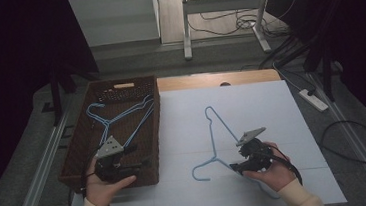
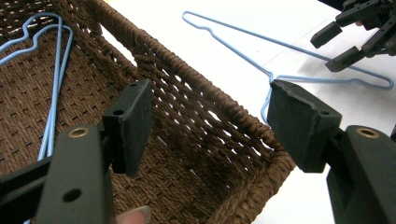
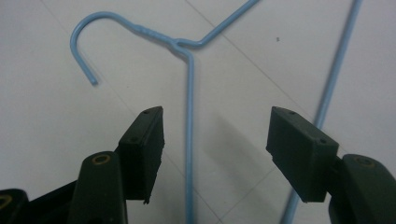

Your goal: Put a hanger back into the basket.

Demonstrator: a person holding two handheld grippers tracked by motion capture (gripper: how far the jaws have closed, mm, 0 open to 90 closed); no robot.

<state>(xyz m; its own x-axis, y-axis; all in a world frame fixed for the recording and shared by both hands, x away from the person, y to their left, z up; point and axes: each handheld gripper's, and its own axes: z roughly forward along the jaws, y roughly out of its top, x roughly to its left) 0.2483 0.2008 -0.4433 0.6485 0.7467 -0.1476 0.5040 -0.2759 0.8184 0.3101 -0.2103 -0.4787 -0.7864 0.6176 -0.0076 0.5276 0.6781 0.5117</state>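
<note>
Right gripper view: released right claw (image 3: pixel 215 149) straddling blue hanger (image 3: pixel 189 140) wire, flat on white table (image 3: pixel 46 140). Lower squarely, pinch below the hook. Left claw (image 2: pixel 210 123) released over basket (image 2: pixel 187 79).

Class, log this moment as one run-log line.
right gripper: open, astride blue wire hanger arm | left gripper: open, above wicker basket | hangers in basket

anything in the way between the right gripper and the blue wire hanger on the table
Nothing visible. The right gripper is open just above the blue wire hanger on the white table, with one hanger arm running up between its jaws, apart from both pads. The brown wicker basket sits off to the side.
</note>
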